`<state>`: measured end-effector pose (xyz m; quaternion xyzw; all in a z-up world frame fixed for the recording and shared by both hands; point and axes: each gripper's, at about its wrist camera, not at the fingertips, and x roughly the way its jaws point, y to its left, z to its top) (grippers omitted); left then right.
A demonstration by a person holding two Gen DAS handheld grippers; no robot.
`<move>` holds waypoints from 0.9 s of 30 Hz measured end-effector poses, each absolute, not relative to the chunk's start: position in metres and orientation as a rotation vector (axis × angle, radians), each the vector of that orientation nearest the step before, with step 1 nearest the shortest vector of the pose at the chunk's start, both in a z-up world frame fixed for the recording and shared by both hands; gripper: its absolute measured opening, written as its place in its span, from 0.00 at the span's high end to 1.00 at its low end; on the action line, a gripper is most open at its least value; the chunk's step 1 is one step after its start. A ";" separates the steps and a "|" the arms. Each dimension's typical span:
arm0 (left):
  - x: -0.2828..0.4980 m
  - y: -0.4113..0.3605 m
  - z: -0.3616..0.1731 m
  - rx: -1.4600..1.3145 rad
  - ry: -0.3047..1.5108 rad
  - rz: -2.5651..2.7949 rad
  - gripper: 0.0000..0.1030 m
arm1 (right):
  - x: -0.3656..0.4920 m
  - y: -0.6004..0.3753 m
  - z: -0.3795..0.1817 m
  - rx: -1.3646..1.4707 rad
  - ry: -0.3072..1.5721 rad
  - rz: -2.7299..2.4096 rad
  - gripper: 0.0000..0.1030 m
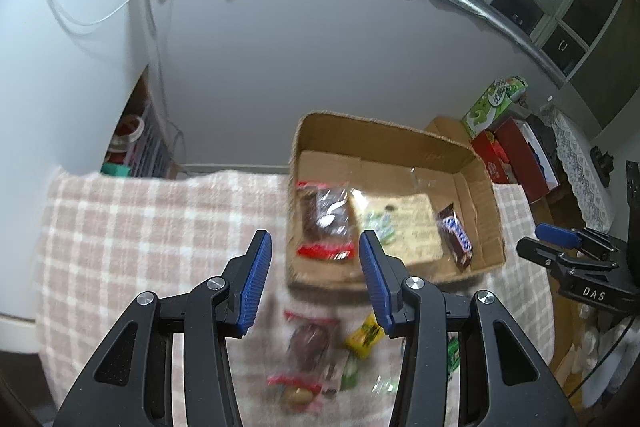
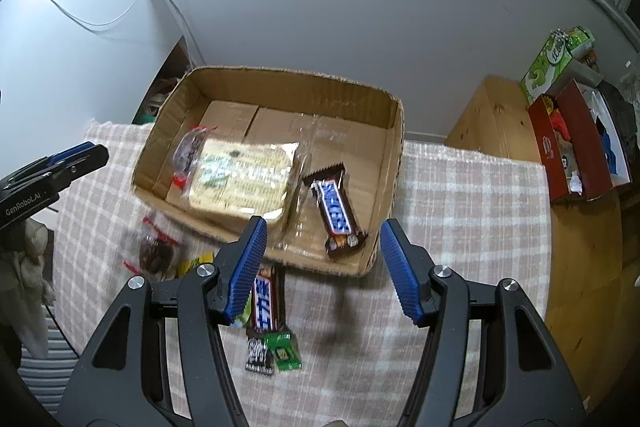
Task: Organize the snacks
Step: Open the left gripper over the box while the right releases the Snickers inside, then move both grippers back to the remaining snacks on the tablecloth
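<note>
A bench [image 2: 460, 195] covered with a soft woven cloth in a pink and white check pattern carries all the snacks. It stands against a smooth pale wall [image 2: 320, 7].

On the cloth sits a shallow rectangular cardboard box [image 2: 392, 131] with rough, torn upper edges and flat flaps on its floor. Inside the box lies a wide flat packet in clear plastic with a pale yellow printed face [image 2: 240, 171]. Over its left part lies a shiny transparent bag with red ends and dark brown content [image 1: 326, 217]. At the right side of the box floor lies a long brown chocolate bar with a blue and white label [image 2: 335, 213], apart from the flat packet.

In front of the box, on the cloth, more snacks lie loose: a second clear bag with red ends [image 2: 154, 251], a second brown bar with a blue label [image 2: 265, 301], a small yellow packet [image 1: 363, 337] and a small square green packet [image 2: 285, 351] just beside the lower end of the bar.

The left gripper [image 1: 316, 267] hangs above the near edge of the box; its jaws, black with ribbed blue pads, stand apart and nothing is between them. The right gripper [image 2: 322, 263] hangs over the near right corner of the box; its jaws are spread wider and also empty.
</note>
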<state>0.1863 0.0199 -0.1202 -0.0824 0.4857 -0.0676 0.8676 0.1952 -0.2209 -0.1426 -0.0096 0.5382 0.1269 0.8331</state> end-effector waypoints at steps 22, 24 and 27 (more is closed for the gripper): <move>0.081 0.050 -0.174 -0.290 1.153 -0.100 0.57 | 0.103 -0.225 -0.193 0.006 1.269 0.286 0.40; 0.077 0.048 -0.178 -0.294 1.163 -0.100 0.57 | 0.101 -0.223 -0.196 0.002 1.277 0.286 0.40; 0.075 0.044 -0.184 -0.291 1.173 -0.103 0.57 | 0.102 -0.220 -0.204 -0.011 1.295 0.285 0.40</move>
